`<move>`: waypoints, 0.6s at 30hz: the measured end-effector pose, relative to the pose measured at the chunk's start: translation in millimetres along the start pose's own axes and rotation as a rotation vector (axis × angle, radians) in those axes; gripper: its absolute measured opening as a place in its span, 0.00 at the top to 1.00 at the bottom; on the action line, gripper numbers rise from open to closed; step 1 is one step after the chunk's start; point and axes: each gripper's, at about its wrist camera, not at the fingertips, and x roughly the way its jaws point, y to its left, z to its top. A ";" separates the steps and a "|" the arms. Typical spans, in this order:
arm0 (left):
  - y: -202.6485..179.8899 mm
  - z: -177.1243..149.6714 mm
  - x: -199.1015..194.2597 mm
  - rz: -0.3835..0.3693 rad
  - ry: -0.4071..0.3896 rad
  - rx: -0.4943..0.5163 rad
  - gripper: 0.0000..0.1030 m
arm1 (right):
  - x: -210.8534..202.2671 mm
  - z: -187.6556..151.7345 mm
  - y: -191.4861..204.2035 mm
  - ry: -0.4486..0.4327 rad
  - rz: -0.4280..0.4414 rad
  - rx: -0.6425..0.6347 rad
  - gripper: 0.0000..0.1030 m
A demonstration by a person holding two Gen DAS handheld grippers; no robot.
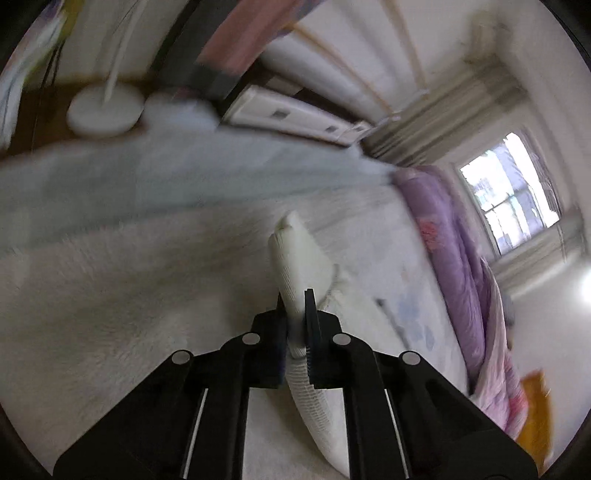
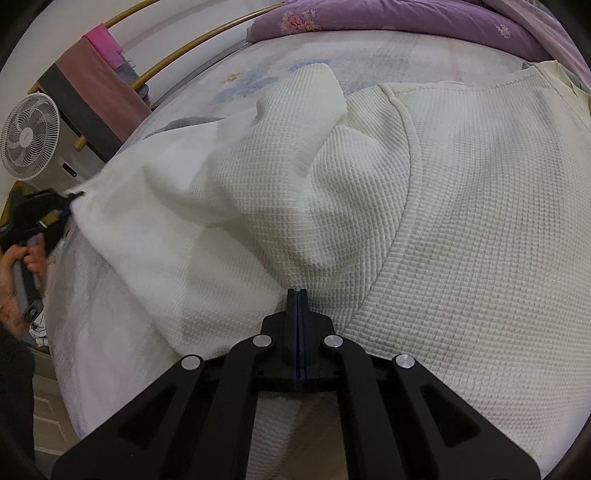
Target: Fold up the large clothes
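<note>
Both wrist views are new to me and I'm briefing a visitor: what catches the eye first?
A big white waffle-knit garment sprawls across the bed, filling the right wrist view. The left gripper pinches a ribbed edge of it, while the right gripper is shut at a fold. A purple floral quilt lies bunched along the bed's far side.

a cream waffle-knit garment lies spread on the bed, its left part lifted and bunched toward the bed's left edge.

Each camera sits close behind its own tongs, tilted down at the bed — both share the white garment and purple quilt.
</note>
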 end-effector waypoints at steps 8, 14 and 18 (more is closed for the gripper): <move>-132.7 -23.4 -111.3 -0.183 -0.169 0.278 0.93 | -6.3 1.5 -5.2 0.004 0.038 0.051 1.00; -274.9 -99.2 -146.4 -0.349 -0.127 0.551 0.93 | -79.6 -6.5 -36.8 -0.101 0.159 0.109 0.98; -349.3 -171.0 -141.5 -0.458 -0.049 0.648 0.93 | -146.6 -30.7 -100.0 -0.143 0.081 0.150 0.96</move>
